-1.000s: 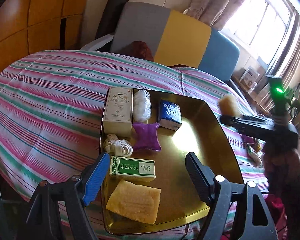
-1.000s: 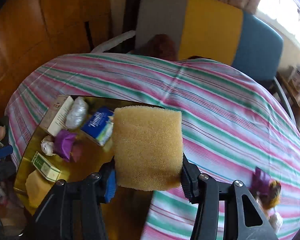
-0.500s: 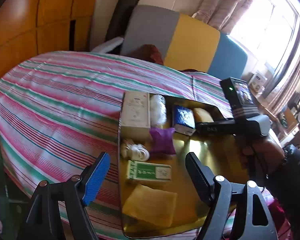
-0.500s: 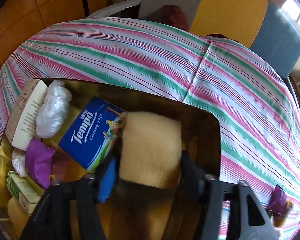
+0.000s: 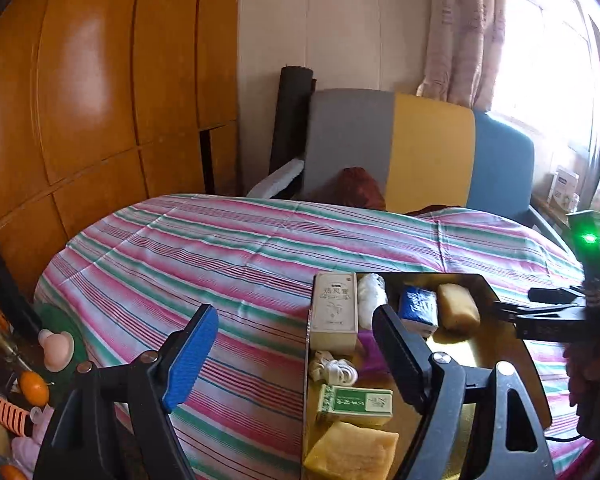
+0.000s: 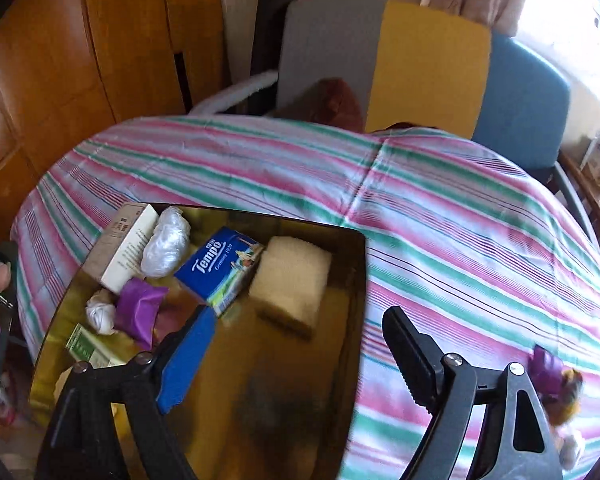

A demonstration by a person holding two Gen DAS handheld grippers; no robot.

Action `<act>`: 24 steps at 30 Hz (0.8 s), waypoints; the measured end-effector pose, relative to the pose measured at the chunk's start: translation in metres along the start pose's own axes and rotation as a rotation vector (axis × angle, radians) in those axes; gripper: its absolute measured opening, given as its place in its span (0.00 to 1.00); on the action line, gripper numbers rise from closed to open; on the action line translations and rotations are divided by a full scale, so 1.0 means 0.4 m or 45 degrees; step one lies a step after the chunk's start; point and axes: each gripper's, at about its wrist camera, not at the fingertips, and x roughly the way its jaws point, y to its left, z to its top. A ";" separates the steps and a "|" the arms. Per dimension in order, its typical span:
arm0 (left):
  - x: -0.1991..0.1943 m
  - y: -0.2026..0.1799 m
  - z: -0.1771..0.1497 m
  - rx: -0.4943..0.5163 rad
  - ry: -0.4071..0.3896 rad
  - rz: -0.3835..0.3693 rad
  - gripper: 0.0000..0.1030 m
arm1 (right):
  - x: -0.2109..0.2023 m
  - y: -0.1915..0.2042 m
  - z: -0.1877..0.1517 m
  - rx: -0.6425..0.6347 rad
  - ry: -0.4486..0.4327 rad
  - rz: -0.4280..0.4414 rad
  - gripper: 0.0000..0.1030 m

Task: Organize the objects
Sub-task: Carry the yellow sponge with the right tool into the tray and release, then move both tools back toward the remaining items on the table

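Striped worktop carries gold tray. Sponge lies flat in the tray's far right corner, touching the blue tissue pack. Right claw opening, nothing between its jaws, sponge released. Left claw spread wide, empty, over the tray's left edge.

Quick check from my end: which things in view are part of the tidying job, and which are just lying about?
Part of the job:
- gold tray
- sponge, just set in the tray
- blue tissue pack
- white box
- purple pouch
- toy on the striped cloth, not yet in the tray

Lying about:
- chair
- curtain
- wooden panels
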 end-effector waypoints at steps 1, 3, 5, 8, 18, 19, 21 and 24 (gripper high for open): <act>0.000 -0.002 -0.001 0.002 0.009 -0.013 0.78 | -0.016 -0.007 -0.008 0.004 -0.012 -0.010 0.84; -0.003 -0.009 -0.003 0.019 0.025 -0.032 0.78 | -0.044 -0.028 -0.030 0.019 -0.031 -0.027 0.84; -0.001 -0.022 -0.004 0.046 0.046 -0.032 0.79 | -0.067 -0.057 -0.052 0.042 -0.044 -0.047 0.84; -0.002 -0.052 -0.014 0.087 0.070 -0.079 0.79 | -0.100 -0.105 -0.082 0.079 -0.062 -0.080 0.85; -0.001 -0.155 -0.051 0.213 0.123 -0.154 0.79 | -0.191 -0.323 -0.187 0.249 -0.090 -0.239 0.90; 0.000 -0.163 -0.055 0.227 0.130 -0.163 0.79 | -0.200 -0.353 -0.198 0.286 -0.098 -0.257 0.90; 0.002 -0.187 -0.062 0.260 0.145 -0.176 0.79 | -0.221 -0.422 -0.226 0.382 -0.128 -0.292 0.91; 0.006 -0.214 -0.067 0.290 0.170 -0.205 0.79 | -0.242 -0.516 -0.271 0.551 -0.169 -0.361 0.91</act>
